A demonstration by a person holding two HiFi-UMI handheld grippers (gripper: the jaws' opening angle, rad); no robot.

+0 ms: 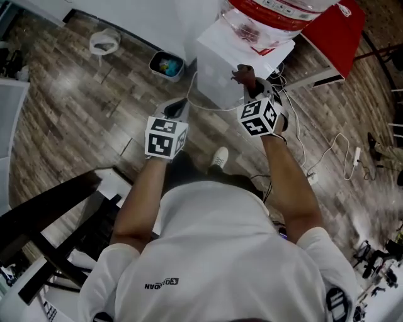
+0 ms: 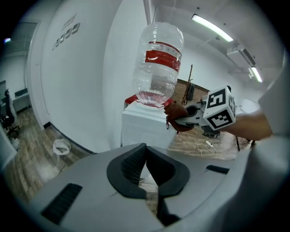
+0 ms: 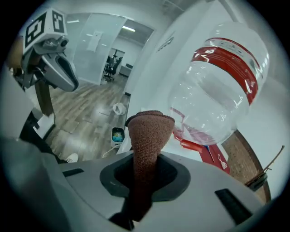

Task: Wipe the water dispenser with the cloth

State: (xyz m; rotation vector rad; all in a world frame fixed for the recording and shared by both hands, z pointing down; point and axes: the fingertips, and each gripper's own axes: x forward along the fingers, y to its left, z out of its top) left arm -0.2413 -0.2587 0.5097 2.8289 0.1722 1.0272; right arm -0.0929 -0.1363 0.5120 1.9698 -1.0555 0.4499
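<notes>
While the brown cloth (image 3: 147, 145) is pinched between the jaws of the right gripper (image 3: 144, 179), its free end is at the top front edge of the white water dispenser (image 1: 214, 72), under the upturned bottle (image 1: 271, 19); touching or not, I cannot tell. The left gripper (image 2: 146, 165) hangs apart from the dispenser, jaws together, holding nothing. 1 small bin (image 1: 166, 64) stands beside the dispenser.
</notes>
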